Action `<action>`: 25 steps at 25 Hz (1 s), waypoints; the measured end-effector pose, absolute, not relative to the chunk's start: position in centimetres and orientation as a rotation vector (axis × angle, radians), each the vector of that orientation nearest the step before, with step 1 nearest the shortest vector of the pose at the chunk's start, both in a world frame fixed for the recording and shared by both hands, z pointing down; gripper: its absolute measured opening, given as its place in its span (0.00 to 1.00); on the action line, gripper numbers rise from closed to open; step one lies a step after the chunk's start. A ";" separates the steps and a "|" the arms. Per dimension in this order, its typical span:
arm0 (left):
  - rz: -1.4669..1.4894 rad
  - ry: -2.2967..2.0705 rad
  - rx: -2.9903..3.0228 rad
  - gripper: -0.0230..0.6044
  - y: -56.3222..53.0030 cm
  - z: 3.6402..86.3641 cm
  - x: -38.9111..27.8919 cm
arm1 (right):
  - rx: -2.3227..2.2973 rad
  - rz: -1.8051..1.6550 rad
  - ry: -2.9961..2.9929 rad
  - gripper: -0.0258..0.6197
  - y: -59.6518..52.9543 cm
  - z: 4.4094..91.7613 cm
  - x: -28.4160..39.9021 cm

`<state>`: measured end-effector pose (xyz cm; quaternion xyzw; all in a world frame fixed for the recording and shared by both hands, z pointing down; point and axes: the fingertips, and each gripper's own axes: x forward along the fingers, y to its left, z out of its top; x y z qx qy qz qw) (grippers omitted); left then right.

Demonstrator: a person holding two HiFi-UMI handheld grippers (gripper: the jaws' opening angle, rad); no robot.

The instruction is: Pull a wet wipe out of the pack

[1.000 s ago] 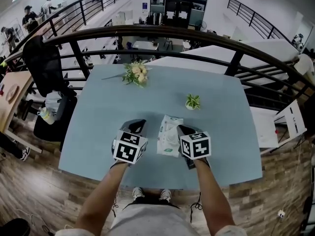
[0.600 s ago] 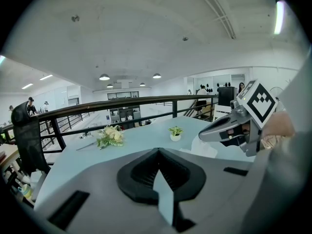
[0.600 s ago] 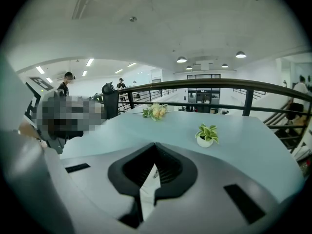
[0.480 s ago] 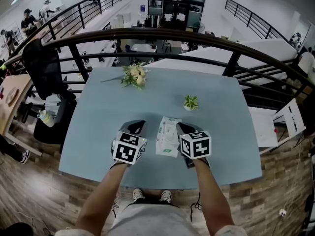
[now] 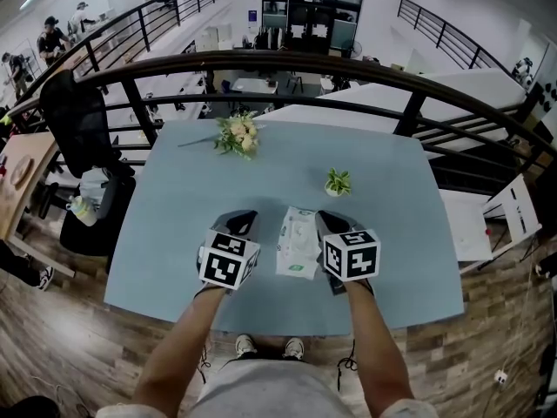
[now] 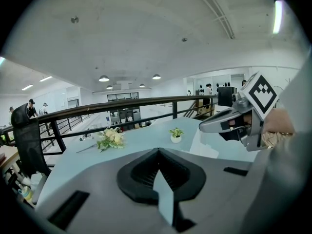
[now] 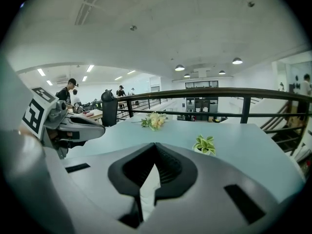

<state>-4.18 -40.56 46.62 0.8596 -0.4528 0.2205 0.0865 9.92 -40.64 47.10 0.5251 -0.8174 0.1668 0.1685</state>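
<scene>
R gripper, clamped on wet wipe, noted raised vs. prior frame, so pull-out from pack judged begun; L gripper closed, empty.

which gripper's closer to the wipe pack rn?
Right. The right gripper is at the right edge of the wet wipe pack; the left gripper is off to its left, with bare table between.

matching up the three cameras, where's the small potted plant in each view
Head view: small potted plant right of centre, on the far half of the table.
Left gripper view: plant just right of centre.
Right gripper view: plant right of centre, in the lower half.
Shared landmark: the flower bouquet, left of the plant in all three.
</scene>
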 end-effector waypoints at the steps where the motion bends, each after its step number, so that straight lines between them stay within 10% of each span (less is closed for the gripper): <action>1: 0.655 -1.350 2.563 0.02 -40.6 46.5 -4.2 | 1.494 0.459 -2.327 0.05 -40.7 46.8 9.9; 25: 0.569 -1.422 2.583 0.02 -41.6 43.7 -4.9 | 1.645 0.271 -2.400 0.05 -41.2 39.9 11.9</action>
